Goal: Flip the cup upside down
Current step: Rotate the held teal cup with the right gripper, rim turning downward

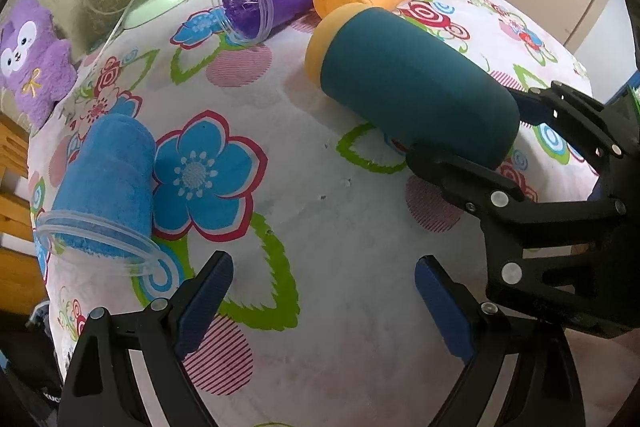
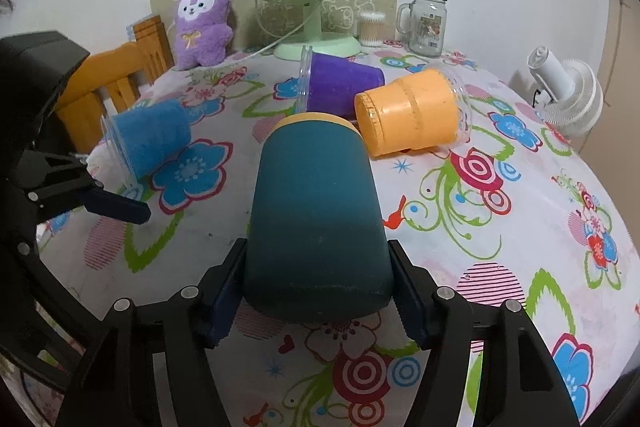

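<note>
With its jaws clamped on the base end of the teal cup, which lies on its side on the counter, the right gripper is mid-grasp; next comes rotating it rim-down. The left gripper hovers, jaws apart.

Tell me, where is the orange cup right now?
The orange cup lies on its side toward the far end of the table, beside the purple cup and just beyond the teal cup the right gripper holds.
</note>
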{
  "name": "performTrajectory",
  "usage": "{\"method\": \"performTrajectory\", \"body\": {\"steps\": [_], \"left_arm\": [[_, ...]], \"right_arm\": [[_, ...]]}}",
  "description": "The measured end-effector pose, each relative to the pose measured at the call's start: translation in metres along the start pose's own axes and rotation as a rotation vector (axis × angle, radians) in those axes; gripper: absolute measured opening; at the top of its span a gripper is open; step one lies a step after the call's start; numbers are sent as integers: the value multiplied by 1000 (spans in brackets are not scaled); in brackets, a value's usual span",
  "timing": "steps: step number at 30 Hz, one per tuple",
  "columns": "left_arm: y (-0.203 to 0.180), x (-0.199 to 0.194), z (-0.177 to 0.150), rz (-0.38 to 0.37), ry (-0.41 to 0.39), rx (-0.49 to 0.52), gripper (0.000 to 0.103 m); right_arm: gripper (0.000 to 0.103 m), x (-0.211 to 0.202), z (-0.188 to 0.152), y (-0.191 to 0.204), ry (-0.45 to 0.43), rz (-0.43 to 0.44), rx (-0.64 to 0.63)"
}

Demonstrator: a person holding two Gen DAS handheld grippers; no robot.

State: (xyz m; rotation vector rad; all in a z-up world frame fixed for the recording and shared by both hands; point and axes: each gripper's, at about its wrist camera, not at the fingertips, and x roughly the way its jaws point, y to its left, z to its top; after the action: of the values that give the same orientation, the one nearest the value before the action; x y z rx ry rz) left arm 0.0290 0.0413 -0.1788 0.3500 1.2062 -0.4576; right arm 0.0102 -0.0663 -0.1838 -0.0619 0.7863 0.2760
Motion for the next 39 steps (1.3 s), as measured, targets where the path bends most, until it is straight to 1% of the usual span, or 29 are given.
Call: {"method": "performTrajectory", "body": {"steps": [3,6,12,15,19,21,24,29,33,36,39], "left_arm": [[1,-4,4,-1,-3,-27,94],[1,-10,8,-1,-3,-53,93],[-9,-31,15,11,-10,-81,93],[-18,-42,17,26,-7,-97,93],[-27,-55,21,27,-5,-152,93],[-33,-58,24,48,6,-182,93],[-39,-66,27,65,-2,-227,93],[-42,-77,33,103,-13,-299,93],[-41,-84,35,110,-20,-363,93],[-41,-88,35,114,-25,-407,93],[-40,-92,35,124,-31,-445,93]], "right_arm": [[68,-5,5,-3,-13,10,7],[68,-11,11,-7,-11,44,21],[68,-25,25,-15,38,53,21],[68,-35,36,-17,81,51,-14],[68,-51,49,-24,121,45,-24],[68,-57,55,-30,152,56,-15],[68,-65,63,-37,192,63,-30],[68,-75,76,-47,235,77,-72],[68,-79,85,-54,271,91,-103],[68,-83,90,-59,285,96,-101],[68,-84,92,-62,320,118,-105]]}}
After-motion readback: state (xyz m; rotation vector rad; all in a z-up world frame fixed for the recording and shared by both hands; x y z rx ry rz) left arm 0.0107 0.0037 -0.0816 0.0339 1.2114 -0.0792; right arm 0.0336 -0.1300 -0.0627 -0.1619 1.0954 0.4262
